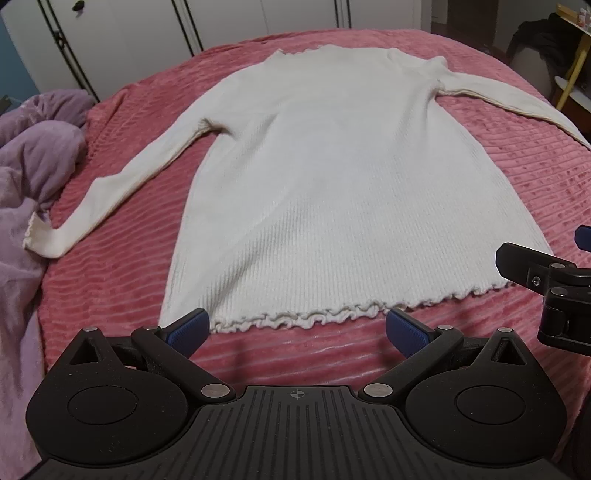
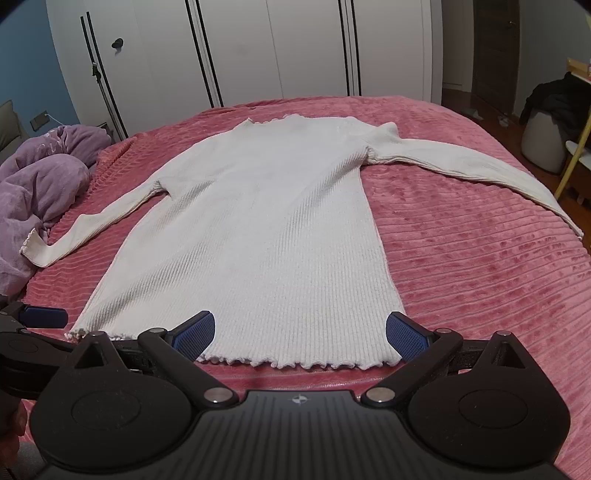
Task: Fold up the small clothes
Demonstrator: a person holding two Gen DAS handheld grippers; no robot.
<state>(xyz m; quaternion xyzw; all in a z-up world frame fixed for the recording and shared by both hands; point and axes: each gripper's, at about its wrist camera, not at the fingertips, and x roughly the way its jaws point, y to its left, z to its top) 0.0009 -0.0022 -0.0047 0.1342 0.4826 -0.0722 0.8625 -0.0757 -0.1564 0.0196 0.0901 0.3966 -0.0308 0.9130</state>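
Left wrist view: a white ribbed long-sleeved top (image 1: pixel 314 177) lies spread flat on a pink ribbed bedspread (image 1: pixel 480 206), neck toward the far end and frilled hem (image 1: pixel 295 319) nearest the camera. One sleeve runs out to the left, its cuff reaching a heap of purple bedding (image 1: pixel 40 155); the other sleeve stretches off to the right edge of the picture. The left gripper (image 1: pixel 295 330) hangs just short of the hem with its jaws spread wide and nothing between them; the blue pads (image 1: pixel 188 330) sit at the hem's left corner and over bare bedspread on the right, and whether they touch the cloth cannot be told. At the right edge part of the right gripper (image 1: pixel 546 280) shows near the hem's right corner. White wardrobe doors (image 1: pixel 147 33) stand behind the bed.

Right wrist view: the same top (image 2: pixel 258 229) lies flat, sleeves out to both sides, the right sleeve reaching the edge of the bedspread (image 2: pixel 480 258). The right gripper (image 2: pixel 301 332) is over the right half of the hem (image 2: pixel 295 362), jaws wide apart, gripping nothing, with the fabric showing between the blue pads (image 2: pixel 406 338). A blue fingertip of the left gripper (image 2: pixel 40 317) shows at the left, near the hem's other corner. Purple bedding (image 2: pixel 44 184) lies at the left, and wardrobe doors (image 2: pixel 258 51) fill the background.
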